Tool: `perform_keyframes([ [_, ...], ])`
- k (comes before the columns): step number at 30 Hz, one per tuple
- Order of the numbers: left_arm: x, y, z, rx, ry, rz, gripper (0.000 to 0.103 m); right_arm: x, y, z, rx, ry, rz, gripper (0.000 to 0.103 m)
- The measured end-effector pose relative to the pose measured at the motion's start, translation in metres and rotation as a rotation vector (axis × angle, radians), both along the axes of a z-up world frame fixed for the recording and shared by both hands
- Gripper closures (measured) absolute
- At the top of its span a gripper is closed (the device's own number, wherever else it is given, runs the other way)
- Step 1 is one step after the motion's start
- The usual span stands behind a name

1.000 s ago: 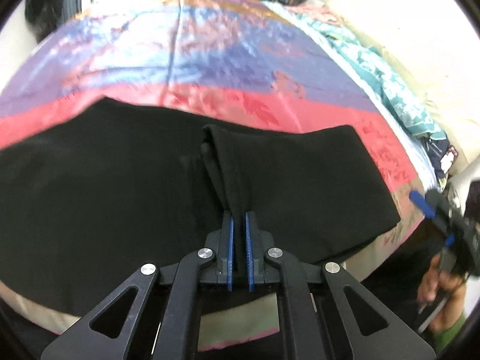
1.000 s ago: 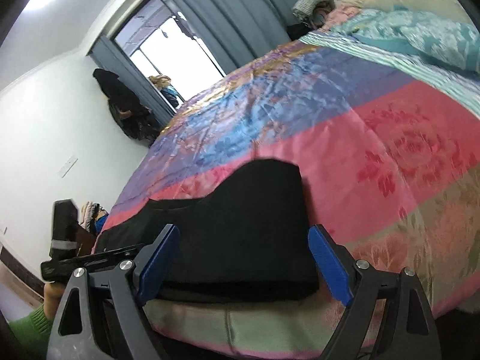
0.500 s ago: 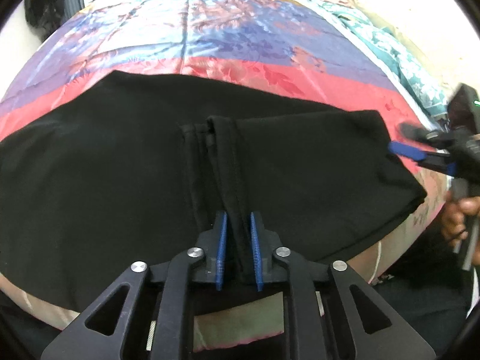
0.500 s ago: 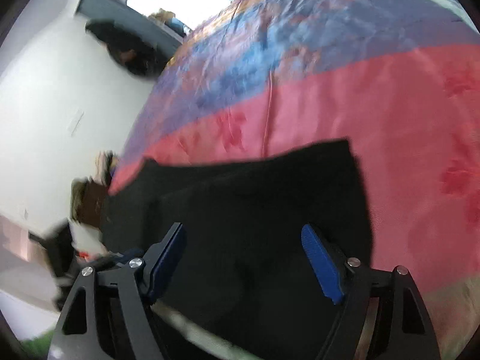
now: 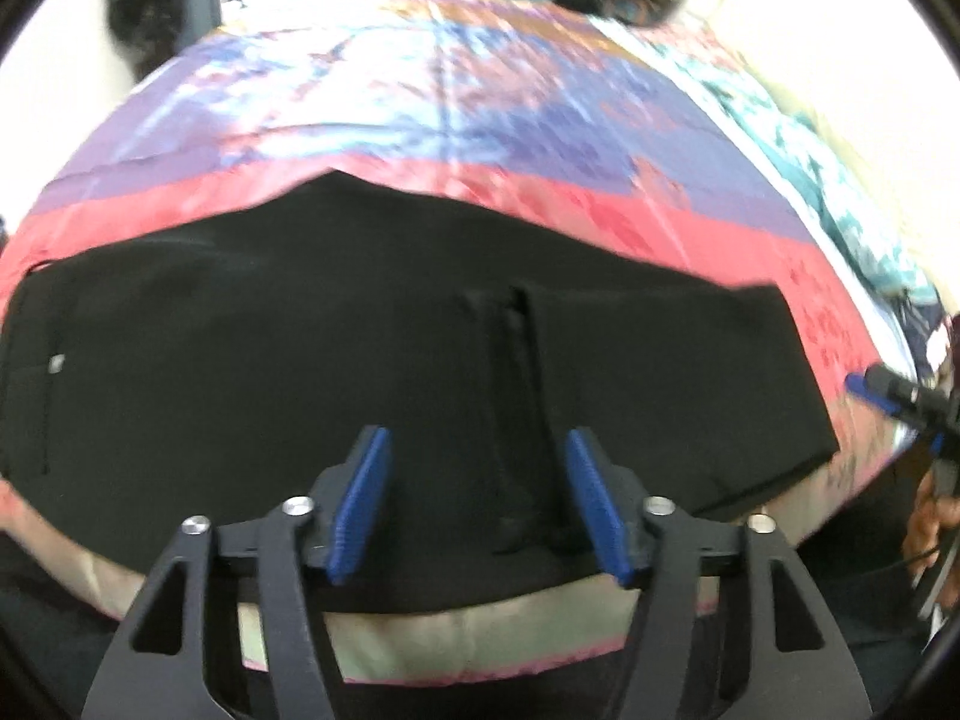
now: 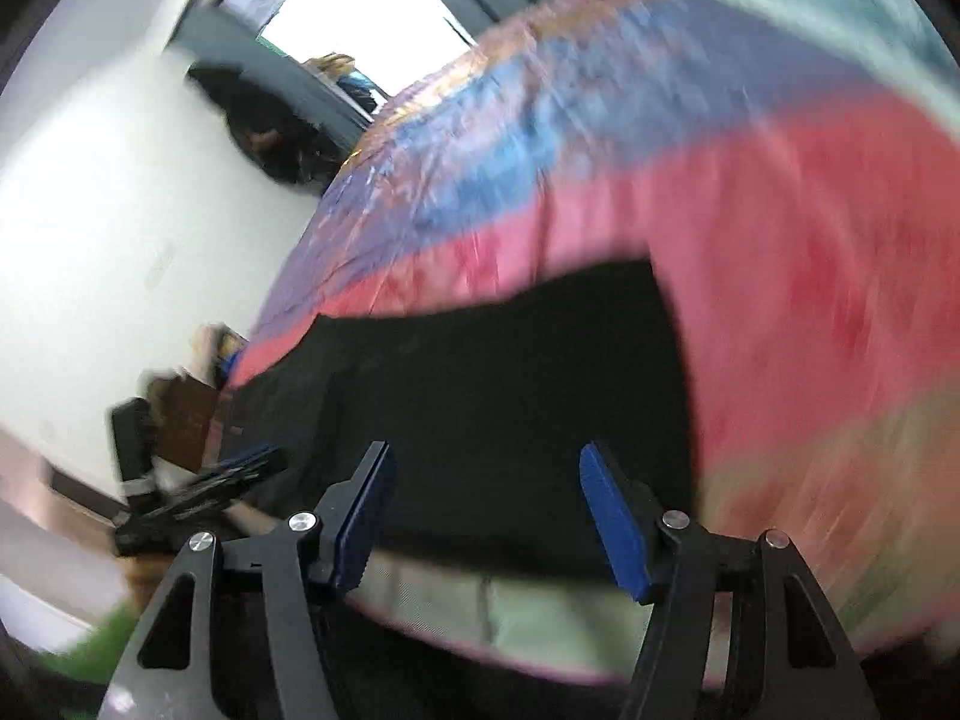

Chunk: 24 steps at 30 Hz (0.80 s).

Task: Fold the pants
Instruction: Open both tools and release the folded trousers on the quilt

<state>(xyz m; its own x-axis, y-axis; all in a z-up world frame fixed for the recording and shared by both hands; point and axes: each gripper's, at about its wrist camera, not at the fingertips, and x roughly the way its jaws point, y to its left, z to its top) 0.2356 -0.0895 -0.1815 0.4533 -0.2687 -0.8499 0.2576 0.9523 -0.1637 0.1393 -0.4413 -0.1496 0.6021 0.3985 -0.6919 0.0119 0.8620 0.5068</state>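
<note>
Black pants (image 5: 300, 348) lie spread across the near edge of a bed with a bright patchwork cover (image 5: 450, 102). A raised fold ridge (image 5: 522, 396) runs toward my left gripper (image 5: 477, 501), which is open with the ridge between its blue pads, not clamped. In the right wrist view the pants (image 6: 498, 384) lie flat on the bed, and my right gripper (image 6: 486, 519) is open and empty above their near edge. The right gripper also shows at the right edge of the left wrist view (image 5: 888, 396). The left gripper shows at the left of the right wrist view (image 6: 204, 480).
The bed's near edge with a pale green border (image 5: 468, 636) drops off just under both grippers. A teal floral quilt (image 5: 828, 180) lies along the right side. A window (image 6: 360, 12) and dark clothes hanging (image 6: 270, 138) stand by the white wall on the left.
My left gripper has opened and let go of the pants' fold, which now lies on the bed. My right gripper stayed open and swung over the pants' right end; its view is blurred.
</note>
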Motion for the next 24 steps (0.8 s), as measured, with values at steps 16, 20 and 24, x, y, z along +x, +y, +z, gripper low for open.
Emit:
perform_keyframes([
  [16, -0.029, 0.024, -0.022, 0.097, 0.002, 0.025, 0.025, 0.037, 0.046, 0.002, -0.294, -0.012, 0.061, 0.034],
  [20, -0.026, 0.013, -0.024, 0.089, -0.003, 0.007, 0.023, -0.008, 0.068, -0.005, -0.299, -0.042, 0.049, 0.032],
  [24, -0.026, 0.010, -0.024, 0.113, 0.002, 0.012, 0.021, -0.011, 0.082, -0.050, -0.337, 0.034, 0.070, 0.023],
])
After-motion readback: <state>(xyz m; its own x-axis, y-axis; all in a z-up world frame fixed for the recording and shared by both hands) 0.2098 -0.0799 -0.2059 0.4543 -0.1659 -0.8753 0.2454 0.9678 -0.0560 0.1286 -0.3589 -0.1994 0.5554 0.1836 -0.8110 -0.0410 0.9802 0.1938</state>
